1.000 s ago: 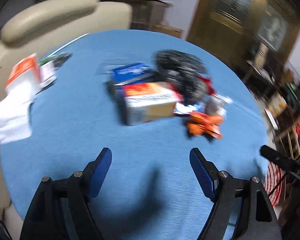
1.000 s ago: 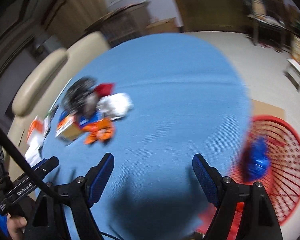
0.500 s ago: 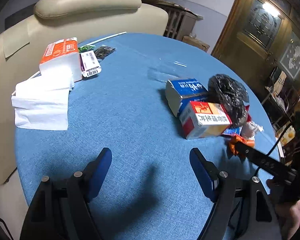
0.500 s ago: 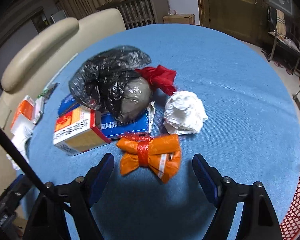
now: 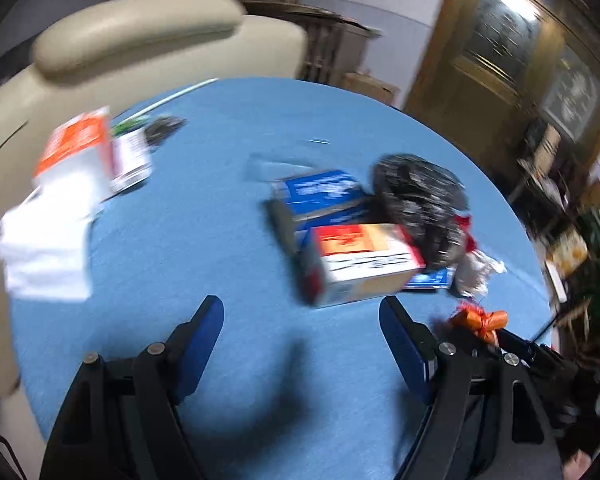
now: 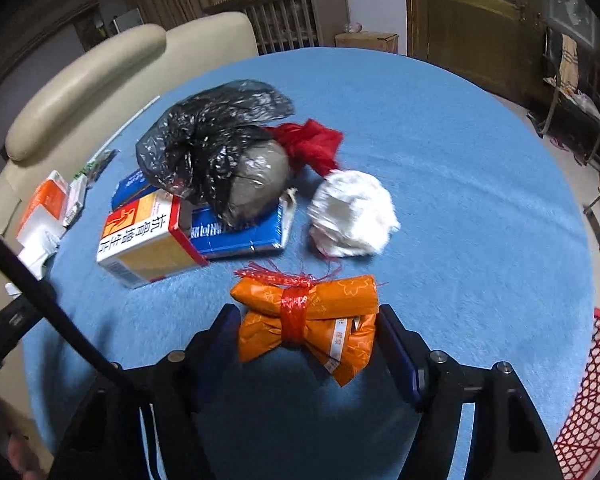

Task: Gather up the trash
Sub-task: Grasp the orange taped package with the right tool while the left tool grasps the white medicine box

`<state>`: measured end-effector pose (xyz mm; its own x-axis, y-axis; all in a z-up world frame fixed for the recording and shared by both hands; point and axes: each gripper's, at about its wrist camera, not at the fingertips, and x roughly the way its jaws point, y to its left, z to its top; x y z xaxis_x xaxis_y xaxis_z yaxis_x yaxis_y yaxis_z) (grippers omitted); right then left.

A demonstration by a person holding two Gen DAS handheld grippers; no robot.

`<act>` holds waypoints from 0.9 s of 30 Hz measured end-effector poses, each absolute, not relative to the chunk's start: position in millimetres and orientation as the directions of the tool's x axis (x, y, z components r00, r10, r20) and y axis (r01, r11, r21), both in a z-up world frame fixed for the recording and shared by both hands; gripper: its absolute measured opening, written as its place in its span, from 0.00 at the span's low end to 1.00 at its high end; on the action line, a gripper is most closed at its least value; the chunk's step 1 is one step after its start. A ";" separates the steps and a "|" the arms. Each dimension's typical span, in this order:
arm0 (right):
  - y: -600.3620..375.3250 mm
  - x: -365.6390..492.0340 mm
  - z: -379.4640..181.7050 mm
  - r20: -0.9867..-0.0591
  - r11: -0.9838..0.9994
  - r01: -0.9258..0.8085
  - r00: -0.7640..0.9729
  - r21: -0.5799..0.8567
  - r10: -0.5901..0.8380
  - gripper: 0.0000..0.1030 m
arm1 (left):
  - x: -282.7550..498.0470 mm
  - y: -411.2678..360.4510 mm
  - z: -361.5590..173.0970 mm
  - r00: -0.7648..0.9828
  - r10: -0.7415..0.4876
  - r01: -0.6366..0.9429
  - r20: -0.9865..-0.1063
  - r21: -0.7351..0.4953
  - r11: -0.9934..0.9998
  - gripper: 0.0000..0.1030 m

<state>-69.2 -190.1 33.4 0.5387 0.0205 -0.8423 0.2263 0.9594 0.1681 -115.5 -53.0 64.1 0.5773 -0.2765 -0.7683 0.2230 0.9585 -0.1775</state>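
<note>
A pile of trash lies on the round blue table point(image 6: 460, 184). An orange wrapper bundle tied with red string point(image 6: 306, 320) sits between the open fingers of my right gripper point(image 6: 304, 332), which are wide apart on either side of it. Behind it lie a white paper ball point(image 6: 352, 214), a red scrap point(image 6: 312, 144), a black plastic bag point(image 6: 216, 148), a blue box point(image 6: 236, 232) and a red-and-white carton point(image 6: 144, 240). My left gripper point(image 5: 302, 344) is open and empty, just short of the carton point(image 5: 360, 264). The orange bundle point(image 5: 480, 320) shows to its right.
A red wire basket point(image 6: 584, 400) stands below the table's right edge. White tissues and an orange tissue pack point(image 5: 60, 200) lie at the table's left side. A beige sofa point(image 5: 140, 48) stands behind the table.
My right gripper has moved forward so its open fingers now flank the orange bundle. My left gripper has swung right and closer to the carton; its view is blurred with motion.
</note>
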 end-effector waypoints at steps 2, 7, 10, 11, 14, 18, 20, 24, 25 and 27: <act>-197.3 -81.3 34.7 -0.839 0.955 0.220 0.542 0.198 0.049 0.70 | -103.6 -68.6 61.8 0.552 -0.304 0.294 -0.777 -0.160 0.942 0.79; -205.5 -106.8 42.1 -0.824 0.955 0.180 0.558 0.235 0.098 0.70 | -84.1 -83.1 70.2 0.512 -0.358 0.516 -0.781 -0.054 0.855 0.79; -212.1 -118.7 45.5 -0.816 0.950 0.165 0.563 0.266 0.131 0.70 | -80.2 -92.3 75.5 0.498 -0.358 0.628 -0.790 0.043 0.777 0.79; -211.3 -116.6 44.7 -0.815 0.948 0.159 0.561 0.277 0.143 0.70 | -78.7 -97.1 76.6 0.483 -0.363 0.661 -0.797 0.060 0.748 0.79; -212.8 -120.8 44.8 -0.812 0.940 0.146 0.554 0.309 0.181 0.70 | -74.7 -109.7 74.8 0.406 -0.402 0.775 -0.821 0.076 0.627 0.79; -212.1 -123.5 49.1 -0.808 0.940 0.139 0.560 0.313 0.186 0.70 | -48.6 -117.3 70.2 0.302 -0.403 0.816 -0.864 0.016 0.578 0.79; -210.6 -120.9 51.1 -0.807 0.940 0.143 0.562 0.310 0.181 0.70 | -40.9 -119.6 69.3 0.283 -0.396 0.828 -0.874 0.014 0.561 0.79; -213.6 -123.1 52.3 -0.810 0.937 0.152 0.558 0.315 0.181 0.70 | -35.4 -125.3 60.7 0.226 -0.368 0.860 -0.902 0.008 0.509 0.59; -214.0 -124.0 51.8 -0.812 0.937 0.153 0.554 0.315 0.183 0.70 | -34.2 -124.8 59.6 0.231 -0.367 0.864 -0.901 0.016 0.504 0.59; -213.4 -125.9 50.9 -0.815 0.937 0.152 0.548 0.316 0.186 0.70 | -35.3 -121.4 58.9 0.227 -0.375 0.858 -0.899 0.002 0.514 0.59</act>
